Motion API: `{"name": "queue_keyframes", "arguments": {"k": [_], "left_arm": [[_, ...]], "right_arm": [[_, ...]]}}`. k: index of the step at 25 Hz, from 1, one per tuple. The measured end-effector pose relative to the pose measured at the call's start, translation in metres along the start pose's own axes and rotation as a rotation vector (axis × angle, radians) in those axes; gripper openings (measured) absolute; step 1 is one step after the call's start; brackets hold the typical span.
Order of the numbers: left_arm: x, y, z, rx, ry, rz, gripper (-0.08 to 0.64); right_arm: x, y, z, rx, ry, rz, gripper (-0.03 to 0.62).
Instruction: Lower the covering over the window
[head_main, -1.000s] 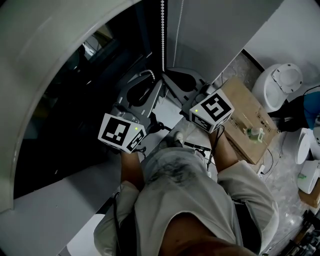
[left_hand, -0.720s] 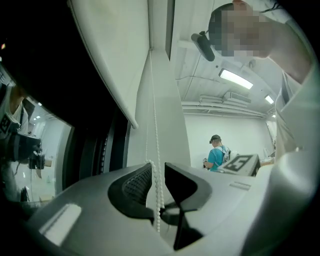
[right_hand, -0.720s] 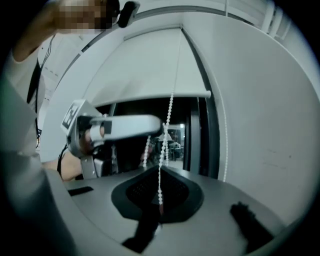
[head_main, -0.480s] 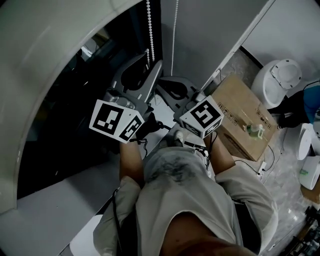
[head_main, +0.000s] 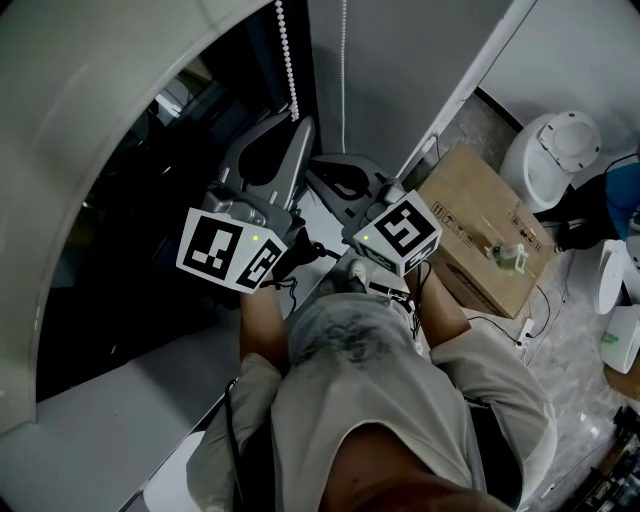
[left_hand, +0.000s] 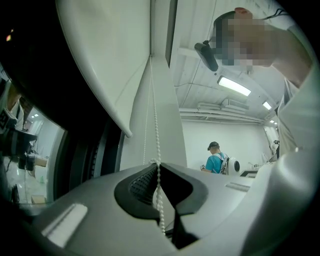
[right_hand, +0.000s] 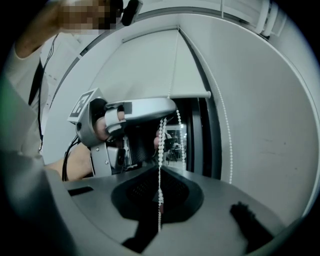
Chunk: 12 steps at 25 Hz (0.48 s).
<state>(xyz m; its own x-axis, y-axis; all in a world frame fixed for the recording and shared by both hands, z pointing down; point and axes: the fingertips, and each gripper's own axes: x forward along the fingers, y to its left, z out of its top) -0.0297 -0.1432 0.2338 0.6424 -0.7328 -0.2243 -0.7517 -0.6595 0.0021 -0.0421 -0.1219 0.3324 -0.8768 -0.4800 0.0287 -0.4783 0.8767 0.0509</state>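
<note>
We see the roller blind (left_hand: 102, 57) drawn only partway over the dark window (head_main: 130, 220), its bottom bar high on the glass. Our left gripper (left_hand: 158, 164) is closing its jaws on the bead chain (left_hand: 154, 125), which runs between them. Our right gripper (right_hand: 161, 168) stands clamped on the chain just below.

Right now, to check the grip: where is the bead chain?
Head view, upper centre: the bead chain hangs by the window, between the closing jaws of the left gripper and the shut jaws of the right gripper.
</note>
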Motion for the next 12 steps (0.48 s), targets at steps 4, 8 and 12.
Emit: {"name": "queue_keyframes", "arguments": {"k": [4,8,12], "left_arm": [[-0.003,0.001,-0.009,-0.007,0.022,0.008,0.020],[-0.005,0.005,-0.019,-0.024,0.037,0.016,0.020],[-0.007,0.006,-0.034,-0.044,0.063,0.019,0.020]], "right_arm": [[0.002,0.002,-0.010,0.009,0.030,0.006,0.021],[0.005,0.004,-0.018,0.011,0.053,0.011,0.021],[0.006,0.005,-0.034,0.034,0.090,0.019,0.021]]}}
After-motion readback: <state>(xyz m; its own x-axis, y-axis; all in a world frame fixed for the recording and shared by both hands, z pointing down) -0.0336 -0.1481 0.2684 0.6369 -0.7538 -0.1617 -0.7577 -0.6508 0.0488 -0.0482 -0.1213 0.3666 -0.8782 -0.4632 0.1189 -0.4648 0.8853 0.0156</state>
